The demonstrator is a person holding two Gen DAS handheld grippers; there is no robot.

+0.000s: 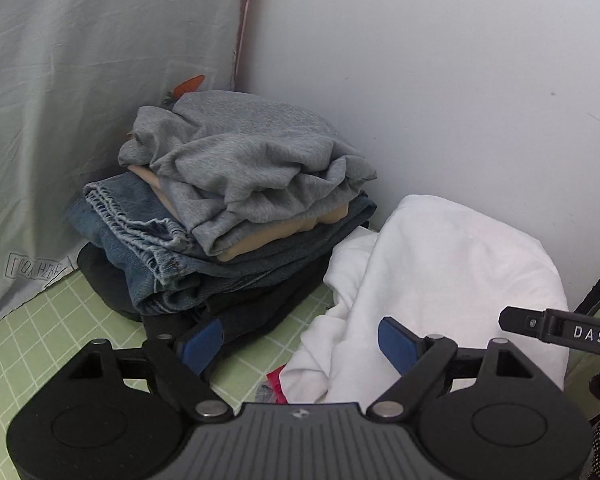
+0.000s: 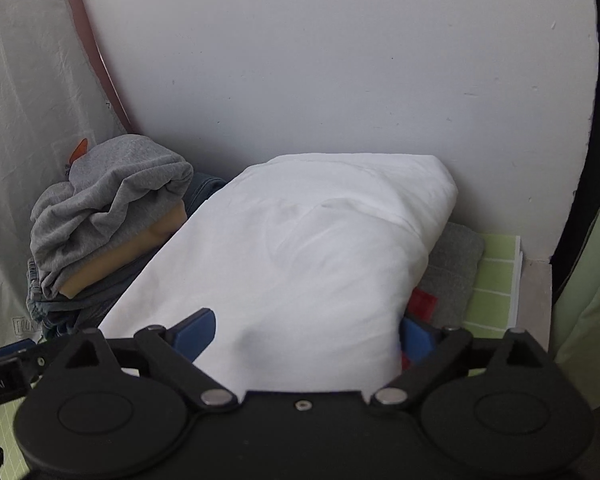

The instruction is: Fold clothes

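A folded white garment (image 1: 440, 272) lies on the green checked mat against the wall, on top of another pile; it also fills the right wrist view (image 2: 300, 256). To its left stands a stack of folded clothes: grey top (image 1: 240, 168), tan piece (image 1: 260, 236), blue jeans (image 1: 148, 236), black garment (image 1: 260, 300). My left gripper (image 1: 300, 344) is open, its fingers apart over the mat and the white garment's near edge. My right gripper (image 2: 304, 336) is open, its blue fingers either side of the white garment's near end. Its tip shows in the left wrist view (image 1: 556, 330).
A white wall (image 1: 440, 80) stands behind the clothes and a pale grey printed sheet (image 1: 80, 100) hangs on the left. A grey folded cloth (image 2: 456, 268) and something red (image 2: 424, 304) lie under the white garment. The green checked mat (image 1: 40, 332) ends at the right (image 2: 496, 280).
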